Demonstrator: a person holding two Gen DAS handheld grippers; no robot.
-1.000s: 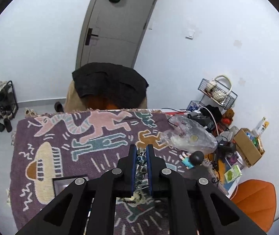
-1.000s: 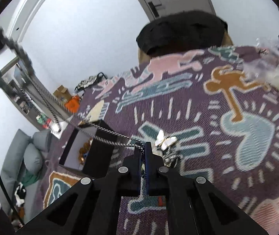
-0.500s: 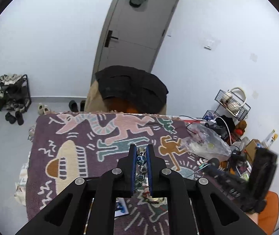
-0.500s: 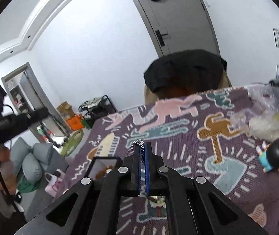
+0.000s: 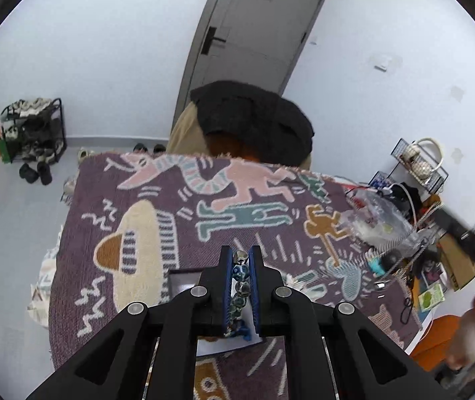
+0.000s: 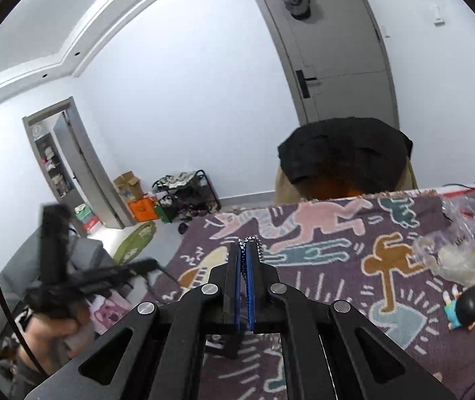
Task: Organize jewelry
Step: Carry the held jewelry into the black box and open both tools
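Cloth (image 5: 177, 233) with bright cartoon shapes is spread over the whole table. A crinkly clear bag (image 5: 375, 215) is lying at its right side, and a small toy figure (image 6: 464, 310) is lying near the bag. A dark open box (image 5: 179, 281) is partly seen on the cloth, just behind the left tongs (image 5: 240, 260); most of it is hidden by them.

A bead bracelet (image 5: 240, 278) with blue and grey beads is pinched between the left tongs, which are pressed onto it from both sides. A thin silver chain (image 6: 250, 243) is pinched in the right tongs (image 6: 243, 256), whose tips are pressed nearly together. The chain is seen looping over the tips; how far it hangs below cannot be told.

It looks as if both pieces are being carried to the box. For this to be done well, the bracelet should be brought low over the box before it is let go, so the beads are not bounced out. The chain should be held clear of the bracelet so the two are not tangled.
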